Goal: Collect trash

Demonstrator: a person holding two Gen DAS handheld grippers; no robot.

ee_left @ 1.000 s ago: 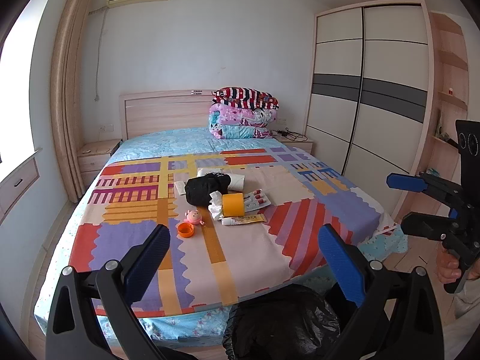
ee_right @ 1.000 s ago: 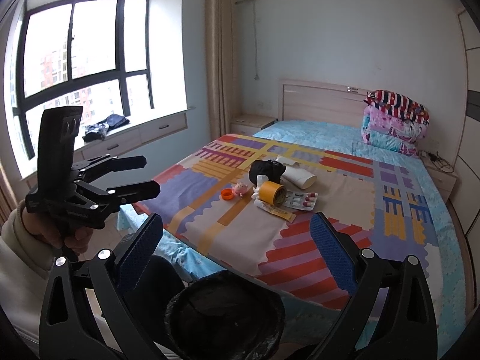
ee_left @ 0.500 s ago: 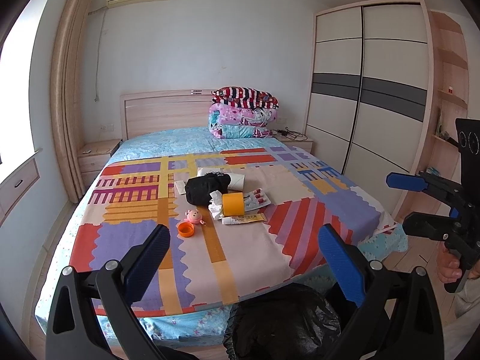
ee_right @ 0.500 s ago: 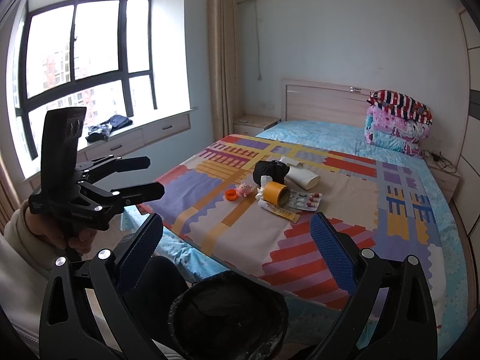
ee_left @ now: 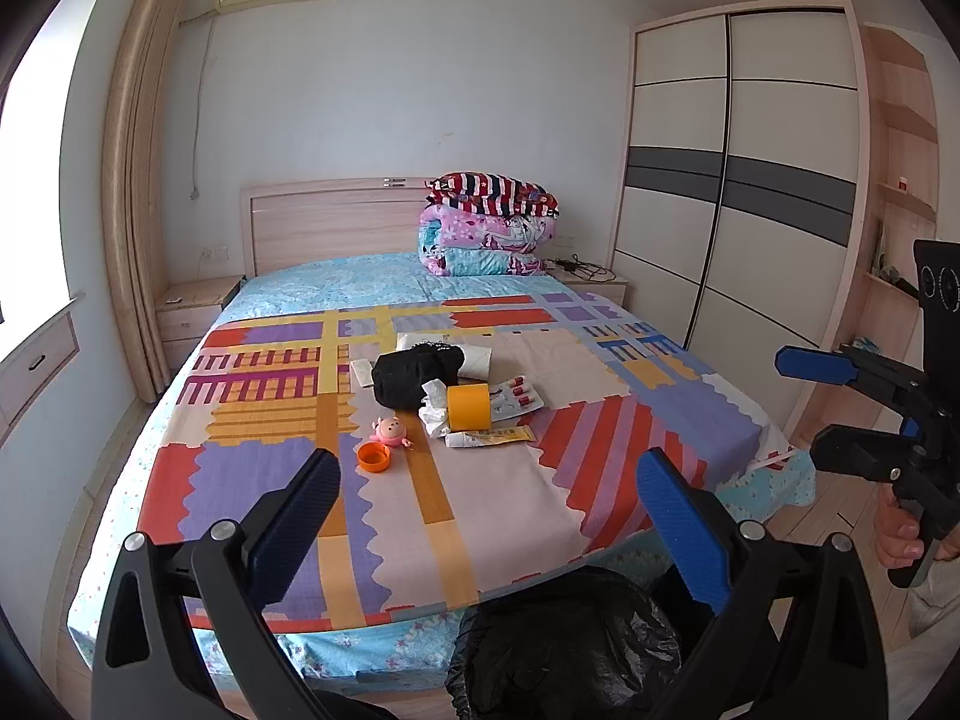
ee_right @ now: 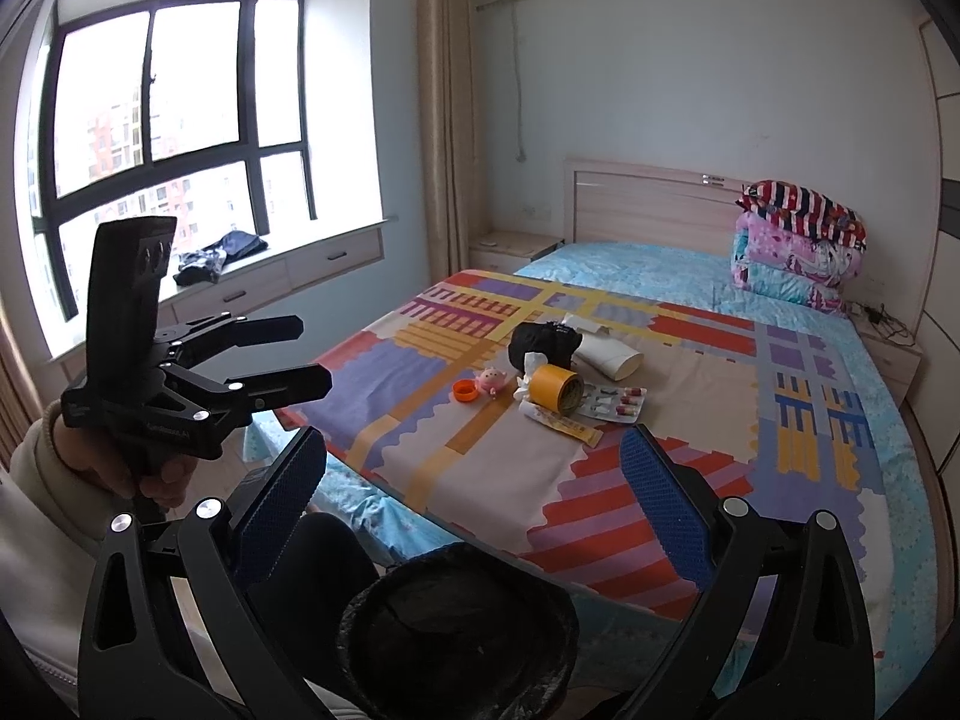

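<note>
My left gripper (ee_left: pixel 489 516) and right gripper (ee_right: pixel 474 492) hung spread and empty. Trash (ee_left: pixel 456 396) lay clustered mid-bed (ee_left: pixel 600 480); a crinkled black bin bag (ee_right: pixel 456 630), partly cut off, sat nearest.

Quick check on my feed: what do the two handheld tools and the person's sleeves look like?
Both are black plastic frames with silver screws and blue textured pads on the fingers: left tool, right tool. Each has a pistol-style handle and an upright black camera mount. The sleeve is cream-coloured.
</note>
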